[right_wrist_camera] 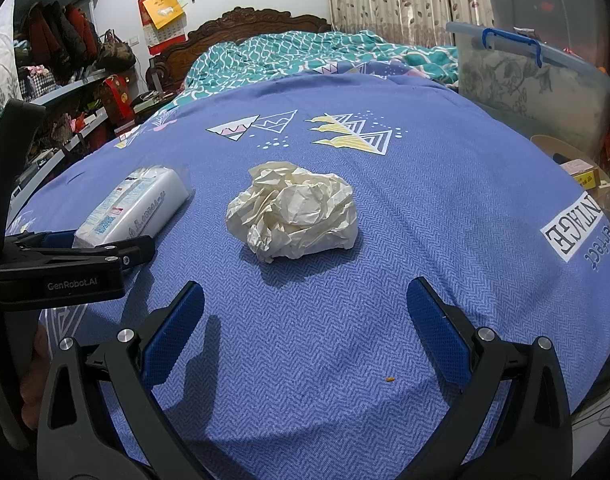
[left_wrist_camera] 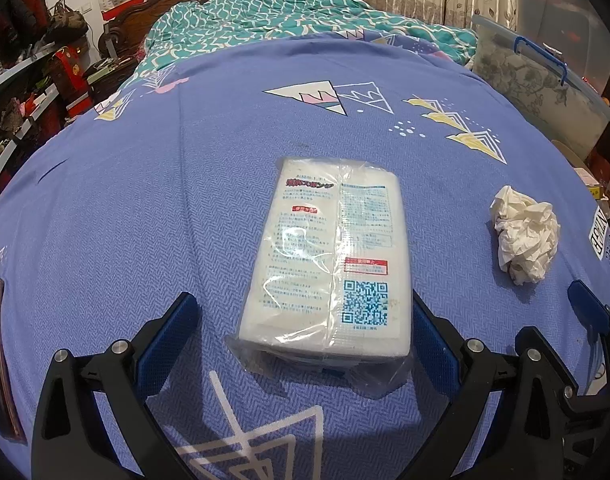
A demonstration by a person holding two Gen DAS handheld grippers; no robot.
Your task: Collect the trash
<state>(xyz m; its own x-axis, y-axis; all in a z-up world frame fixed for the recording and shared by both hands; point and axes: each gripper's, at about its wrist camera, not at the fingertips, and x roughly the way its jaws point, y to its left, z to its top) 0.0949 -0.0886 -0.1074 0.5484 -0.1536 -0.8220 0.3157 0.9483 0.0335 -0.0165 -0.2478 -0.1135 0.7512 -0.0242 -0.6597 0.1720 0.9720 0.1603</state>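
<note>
1. While both sets of jaws stand wide and empty, the left gripper [left_wrist_camera: 305, 340] straddles the near end of the wrapped tissue pack [left_wrist_camera: 329, 264], probably lining up a grasp.
2. The right gripper [right_wrist_camera: 305, 316] faces the crumpled paper [right_wrist_camera: 295, 216], apart from it.
3. Both items lie mid-bed [right_wrist_camera: 445, 240], paper nearer the right edge.

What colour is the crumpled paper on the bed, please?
Creamy white crumpled paper, clearest in the right wrist view.
</note>
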